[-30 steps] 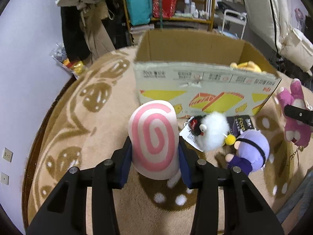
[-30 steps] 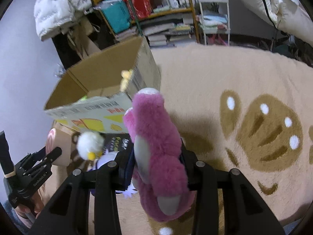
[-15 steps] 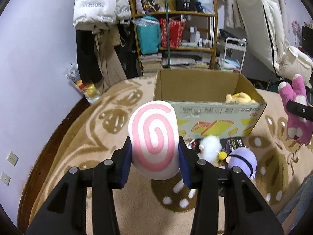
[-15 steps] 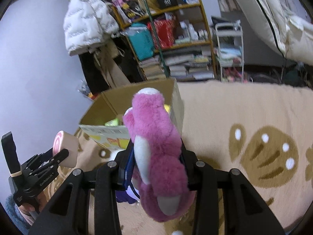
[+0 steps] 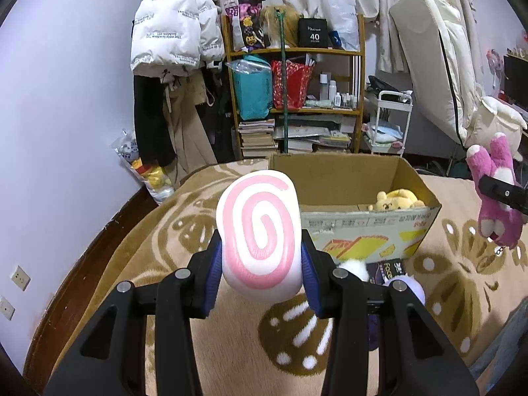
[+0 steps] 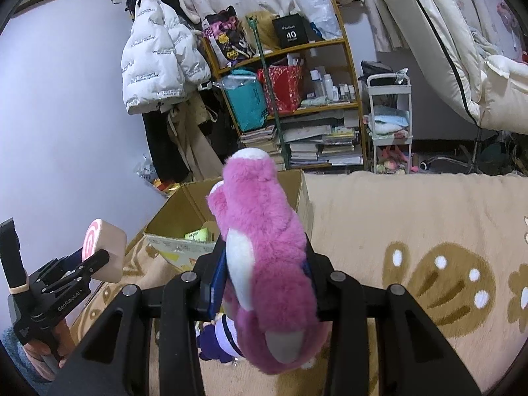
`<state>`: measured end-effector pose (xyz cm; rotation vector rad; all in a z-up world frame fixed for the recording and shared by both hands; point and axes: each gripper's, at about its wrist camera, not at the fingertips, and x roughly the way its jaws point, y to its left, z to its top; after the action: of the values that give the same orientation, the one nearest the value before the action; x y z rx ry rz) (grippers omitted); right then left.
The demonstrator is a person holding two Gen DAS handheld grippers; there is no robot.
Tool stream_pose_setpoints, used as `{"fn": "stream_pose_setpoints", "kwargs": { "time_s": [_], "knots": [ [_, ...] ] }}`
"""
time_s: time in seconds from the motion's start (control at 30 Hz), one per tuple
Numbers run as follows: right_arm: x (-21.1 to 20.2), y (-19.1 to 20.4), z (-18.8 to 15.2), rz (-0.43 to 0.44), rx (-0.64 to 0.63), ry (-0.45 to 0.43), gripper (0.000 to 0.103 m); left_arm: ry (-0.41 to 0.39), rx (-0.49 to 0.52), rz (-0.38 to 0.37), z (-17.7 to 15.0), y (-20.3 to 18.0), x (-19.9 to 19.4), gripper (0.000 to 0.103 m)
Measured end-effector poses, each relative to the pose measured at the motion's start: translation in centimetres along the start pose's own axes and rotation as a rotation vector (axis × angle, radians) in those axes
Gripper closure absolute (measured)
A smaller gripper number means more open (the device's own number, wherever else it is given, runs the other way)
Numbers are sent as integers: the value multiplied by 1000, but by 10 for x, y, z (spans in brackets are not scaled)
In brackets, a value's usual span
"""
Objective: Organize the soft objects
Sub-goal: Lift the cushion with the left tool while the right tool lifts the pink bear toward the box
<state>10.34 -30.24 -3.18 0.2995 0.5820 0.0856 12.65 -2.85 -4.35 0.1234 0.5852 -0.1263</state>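
My left gripper [image 5: 260, 264] is shut on a white cushion with a pink spiral [image 5: 260, 234], held in the air in front of the open cardboard box [image 5: 366, 227]. My right gripper [image 6: 264, 274] is shut on a pink plush bear [image 6: 264, 264], held above the rug to the right of the box [image 6: 194, 211]. The bear also shows at the right edge of the left wrist view [image 5: 495, 188]. The cushion shows at the left of the right wrist view [image 6: 104, 250]. A yellow plush [image 5: 396, 198] lies inside the box.
A purple plush [image 5: 406, 290] and a white fluffy plush [image 5: 353, 267] lie on the beige rug [image 5: 445, 283] in front of the box. A cluttered shelf [image 5: 297, 99], hanging coats [image 5: 168, 49] and a white cart [image 5: 392, 122] stand behind.
Both grippers have risen with their toys. The box and floor toys now sit lower and farther in both views, and more of the room behind shows.
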Motion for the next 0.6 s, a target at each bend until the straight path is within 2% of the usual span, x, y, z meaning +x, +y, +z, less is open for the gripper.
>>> {"fn": "stream_pose_setpoints", "kwargs": {
  "time_s": [0.4,0.6],
  "knots": [
    [16,17,20,7,-69,-62,62,-104,79,-2,37,-20,11,62],
    [35,28,33,14,-98,-76,62,-111,97,-16,60,-29,26,62]
  ]
}}
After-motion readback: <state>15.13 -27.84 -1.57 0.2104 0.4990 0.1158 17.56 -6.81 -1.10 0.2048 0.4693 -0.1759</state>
